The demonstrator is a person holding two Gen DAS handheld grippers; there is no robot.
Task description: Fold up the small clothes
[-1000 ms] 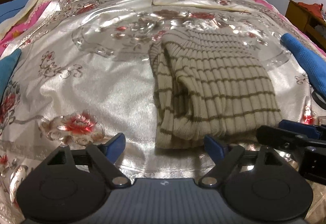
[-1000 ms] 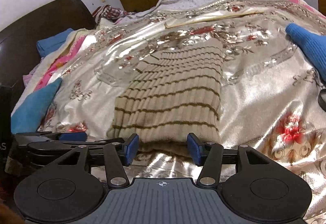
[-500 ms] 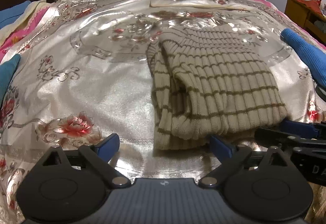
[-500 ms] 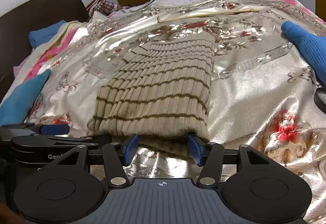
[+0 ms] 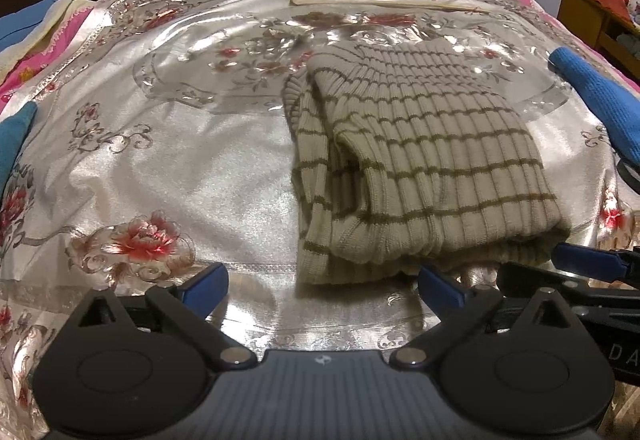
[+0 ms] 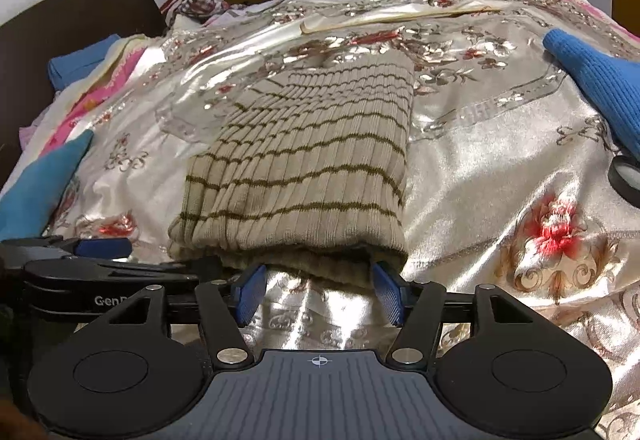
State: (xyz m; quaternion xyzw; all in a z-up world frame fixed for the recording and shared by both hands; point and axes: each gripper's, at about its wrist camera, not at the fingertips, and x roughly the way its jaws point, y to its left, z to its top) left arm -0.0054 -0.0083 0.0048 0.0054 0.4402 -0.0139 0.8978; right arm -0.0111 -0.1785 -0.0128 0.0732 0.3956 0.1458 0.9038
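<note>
A beige sweater with thin brown stripes [image 5: 416, 167] lies folded on the shiny floral bedspread [image 5: 200, 167]; it also shows in the right wrist view [image 6: 312, 167]. My left gripper [image 5: 322, 286] is open, its fingers wide apart just in front of the sweater's near left edge. My right gripper [image 6: 318, 294] is open, its blue pads on either side of the sweater's near hem, close to it. The right gripper's fingers [image 5: 584, 262] show at the right of the left wrist view, and the left gripper's fingers [image 6: 104, 248] at the left of the right wrist view.
A blue knit garment [image 6: 596, 87] lies at the right on the bed. A teal cloth [image 6: 44, 179] lies at the left. Piled bedding and a dark headboard [image 6: 72, 27] are at the far left. A wooden cabinet [image 5: 592, 19] stands at the far right.
Both grippers have moved forward, closer to the sweater's near hem. The right gripper's pads now flank the hem. The sweater has not moved.
</note>
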